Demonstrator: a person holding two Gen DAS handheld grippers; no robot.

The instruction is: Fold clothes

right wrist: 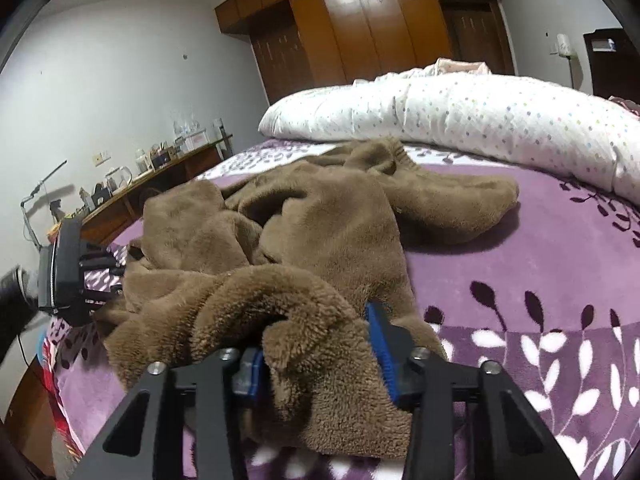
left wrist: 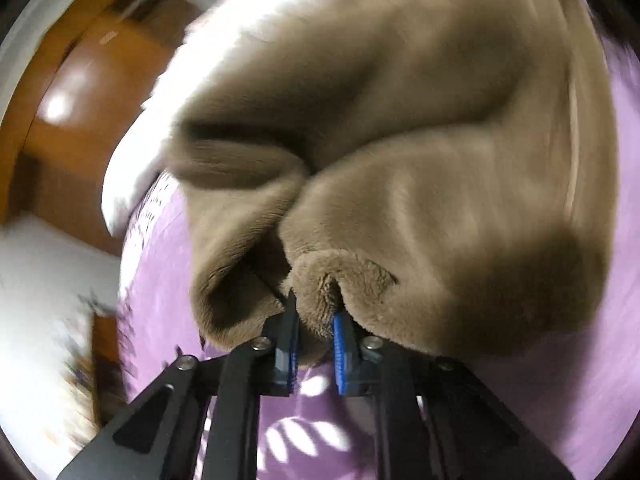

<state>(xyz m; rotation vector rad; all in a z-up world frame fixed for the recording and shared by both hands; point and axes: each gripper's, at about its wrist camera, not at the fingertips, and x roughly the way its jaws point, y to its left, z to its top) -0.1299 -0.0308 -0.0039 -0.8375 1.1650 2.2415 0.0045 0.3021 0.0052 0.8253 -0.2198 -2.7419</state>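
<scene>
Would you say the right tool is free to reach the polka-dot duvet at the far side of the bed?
Probably not yet: the right tool is shut on the brown fleece garment, which lies between it and the duvet.

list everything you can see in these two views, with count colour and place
fleece garment: 1, brown, crumpled on the bed, held at two edges
bedspread: 1, purple with white and dark leaf print, covering the bed
duvet: 1, white with coloured dots, bunched at the far end of the bed
wardrobe: 1, orange-brown wood, against the far wall
side table: 1, brown wood, along the left wall, cluttered with jars and small items
left gripper: 1, black with blue pads, shut on a garment fold
right gripper: 1, black with blue pads, clamping a thick garment bunch
</scene>
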